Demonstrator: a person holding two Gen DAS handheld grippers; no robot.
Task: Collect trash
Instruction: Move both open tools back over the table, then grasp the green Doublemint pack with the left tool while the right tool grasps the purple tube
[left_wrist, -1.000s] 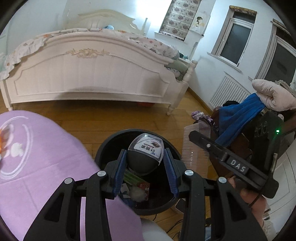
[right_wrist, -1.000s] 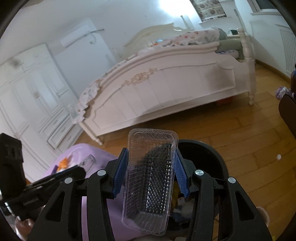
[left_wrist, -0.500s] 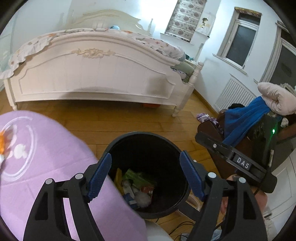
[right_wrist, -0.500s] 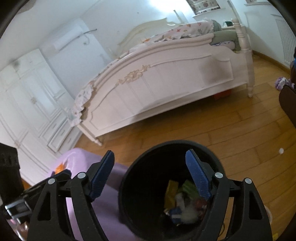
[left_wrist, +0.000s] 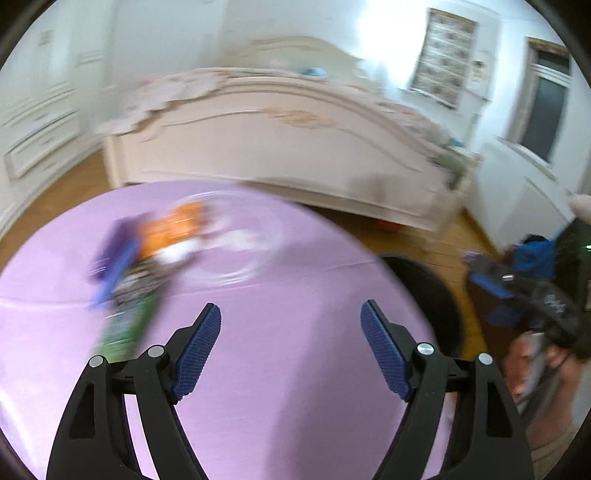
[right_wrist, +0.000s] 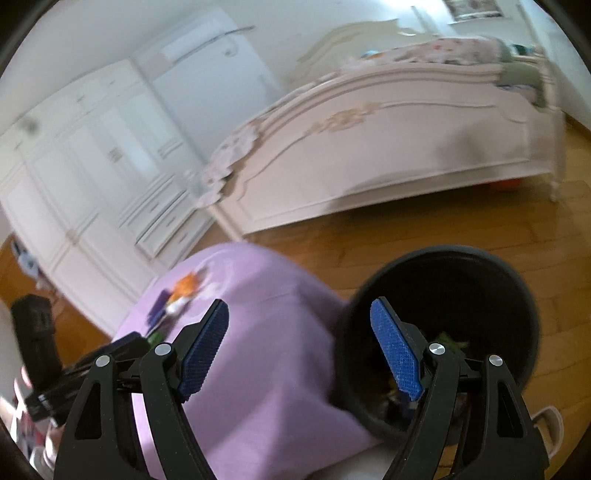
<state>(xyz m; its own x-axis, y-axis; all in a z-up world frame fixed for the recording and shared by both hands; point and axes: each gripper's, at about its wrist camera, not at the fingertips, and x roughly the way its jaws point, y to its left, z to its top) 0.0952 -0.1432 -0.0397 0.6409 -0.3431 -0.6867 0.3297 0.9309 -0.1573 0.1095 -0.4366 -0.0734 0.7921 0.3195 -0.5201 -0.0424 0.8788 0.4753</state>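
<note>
Left gripper (left_wrist: 290, 323) fingers spread wide, empty, over the purple counter (left_wrist: 280, 369) — blurred trash pile (left_wrist: 140, 266) ahead-left. Right gripper (right_wrist: 300, 319) fingers likewise wide, empty — black bin (right_wrist: 517, 295) just beside the counter.

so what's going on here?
A person with a gripper in each hand is clearing trash off a purple-covered table into a black bin beside it. Both the left gripper and the right gripper have just been opening and now stand open with nothing between the jaws. A blurred pile of wrappers is left on the table. The left gripper faces the table; the right one straddles the gap between table and bin. Some trash already sits in the bin.
</note>
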